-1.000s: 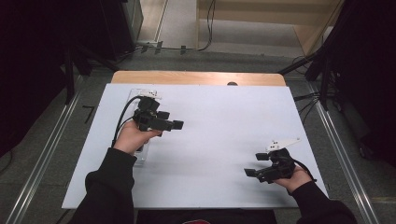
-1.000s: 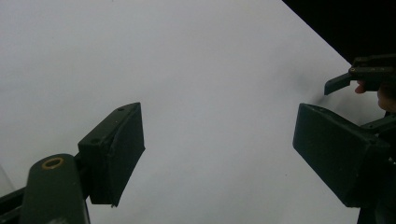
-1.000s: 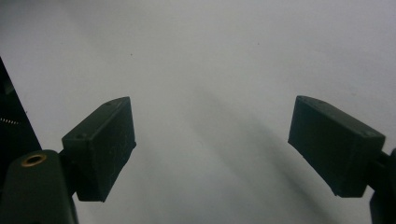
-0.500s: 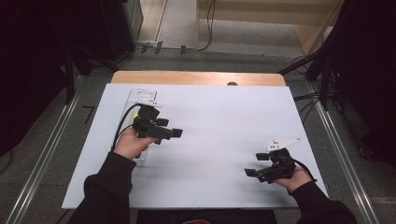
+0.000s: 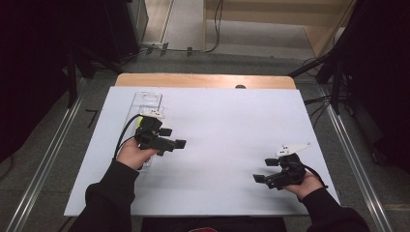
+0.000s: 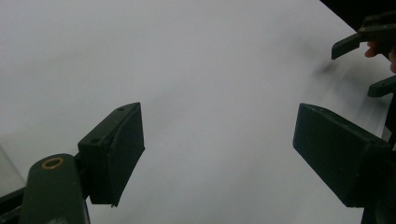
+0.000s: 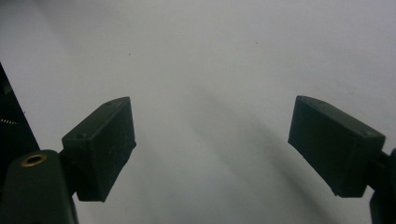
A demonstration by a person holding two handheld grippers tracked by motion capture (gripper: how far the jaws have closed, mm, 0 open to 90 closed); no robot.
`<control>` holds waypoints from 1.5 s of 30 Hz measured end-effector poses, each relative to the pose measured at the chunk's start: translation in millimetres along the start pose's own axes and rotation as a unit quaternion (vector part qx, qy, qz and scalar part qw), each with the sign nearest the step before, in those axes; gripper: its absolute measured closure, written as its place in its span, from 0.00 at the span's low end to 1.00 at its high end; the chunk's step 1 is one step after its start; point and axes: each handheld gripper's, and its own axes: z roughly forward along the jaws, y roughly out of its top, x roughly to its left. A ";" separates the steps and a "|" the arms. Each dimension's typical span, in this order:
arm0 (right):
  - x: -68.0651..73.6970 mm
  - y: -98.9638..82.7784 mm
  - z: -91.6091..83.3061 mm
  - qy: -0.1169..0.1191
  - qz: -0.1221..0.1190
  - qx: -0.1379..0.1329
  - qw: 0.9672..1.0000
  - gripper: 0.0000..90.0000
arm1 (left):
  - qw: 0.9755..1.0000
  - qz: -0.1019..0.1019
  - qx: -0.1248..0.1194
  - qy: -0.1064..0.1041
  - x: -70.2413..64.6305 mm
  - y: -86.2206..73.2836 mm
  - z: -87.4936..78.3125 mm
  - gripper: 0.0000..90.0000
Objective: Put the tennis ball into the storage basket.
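Left gripper (image 6: pixel 219 149) and right gripper (image 7: pixel 212 144): jaws spread wide, holding nothing, above the bare white worktop (image 5: pixel 227 125).

No text, label, brand, number or sign can be read anywhere in these pictures.
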 end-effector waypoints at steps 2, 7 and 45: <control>0.0 0.0 0.0 0.000 0.000 0.000 1.000 0.14 | 1.000 0.003 0.001 0.002 -0.9 -2.2 0.5 0.19; 0.0 0.0 -0.1 0.000 0.000 0.000 1.000 0.14 | 1.000 0.007 0.007 0.005 -4.8 -7.8 0.5 0.19; -0.7 -0.2 0.7 -0.004 0.003 0.003 1.000 0.14 | 0.997 0.076 0.004 0.005 -16.6 -50.2 0.2 0.19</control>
